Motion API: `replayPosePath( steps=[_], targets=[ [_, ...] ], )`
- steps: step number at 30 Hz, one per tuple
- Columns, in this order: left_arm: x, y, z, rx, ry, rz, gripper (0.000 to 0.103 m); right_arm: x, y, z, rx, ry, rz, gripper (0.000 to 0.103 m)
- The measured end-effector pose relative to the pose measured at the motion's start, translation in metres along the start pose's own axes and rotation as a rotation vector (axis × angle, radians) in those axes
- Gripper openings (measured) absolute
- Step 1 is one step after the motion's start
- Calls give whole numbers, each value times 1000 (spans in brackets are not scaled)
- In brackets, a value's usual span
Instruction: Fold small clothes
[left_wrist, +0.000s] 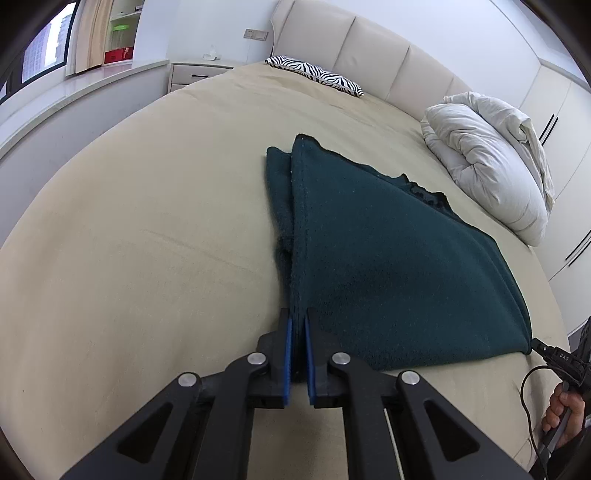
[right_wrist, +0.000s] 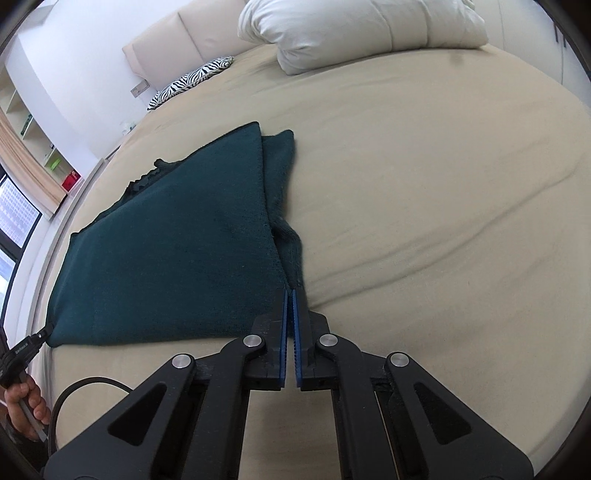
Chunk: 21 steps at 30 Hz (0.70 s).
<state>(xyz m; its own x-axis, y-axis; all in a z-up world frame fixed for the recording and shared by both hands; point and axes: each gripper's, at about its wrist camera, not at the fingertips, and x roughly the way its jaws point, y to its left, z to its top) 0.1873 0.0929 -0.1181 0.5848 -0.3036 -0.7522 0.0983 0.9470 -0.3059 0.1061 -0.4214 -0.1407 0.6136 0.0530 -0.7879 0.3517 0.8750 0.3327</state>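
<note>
1. Black linkage arms and blue pads fill the foreground of both wrist views. The left claw (left_wrist: 298, 325) is closed tight on the near left corner of a dark green garment (left_wrist: 388, 258), cloth pinched between its pads.
2. The right claw (right_wrist: 289, 295) is likewise clamped shut on the opposite near corner, fabric caught between its pads.
3. The garment lies flat on a beige bed (left_wrist: 129, 240), already doubled, with a second layer peeking out along one side edge.
4. Judging by both corners being gripped, a further fold is starting. The next move likely calls for lifting both corners together, evenly, and carrying them toward the far edge.
5. Beyond it sit a white duvet (left_wrist: 491, 166) and a zebra-print pillow (left_wrist: 314, 74).
6. Small white lettering shows on each claw's body as seen from the other view, too tiny to read.
</note>
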Motion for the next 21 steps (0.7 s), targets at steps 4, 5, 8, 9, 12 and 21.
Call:
replayPosePath(
  steps=[4,5,8,9,12,21],
  targets=[
    [-3,0,-3,8,-8,2,7,0,3,1,-7,-5,3,1],
    [-4,0,-4,9,-9,4,7,0,4,1,-8,-6,3,1],
    [-7,1,-6,1,-11,0,6,0,5,2,-5,-6,7,1],
    [-7,2,-7,-3,-10,-3,6,1,6,3,-6,-5,7,1],
    [-7,5,-8,-19,-3,-10,6,0,11,3,-20,-4,3,1],
    [-4,8,-9,-31,14,-15,6,-8,11,-7,-37,-3,-24,1]
  ],
)
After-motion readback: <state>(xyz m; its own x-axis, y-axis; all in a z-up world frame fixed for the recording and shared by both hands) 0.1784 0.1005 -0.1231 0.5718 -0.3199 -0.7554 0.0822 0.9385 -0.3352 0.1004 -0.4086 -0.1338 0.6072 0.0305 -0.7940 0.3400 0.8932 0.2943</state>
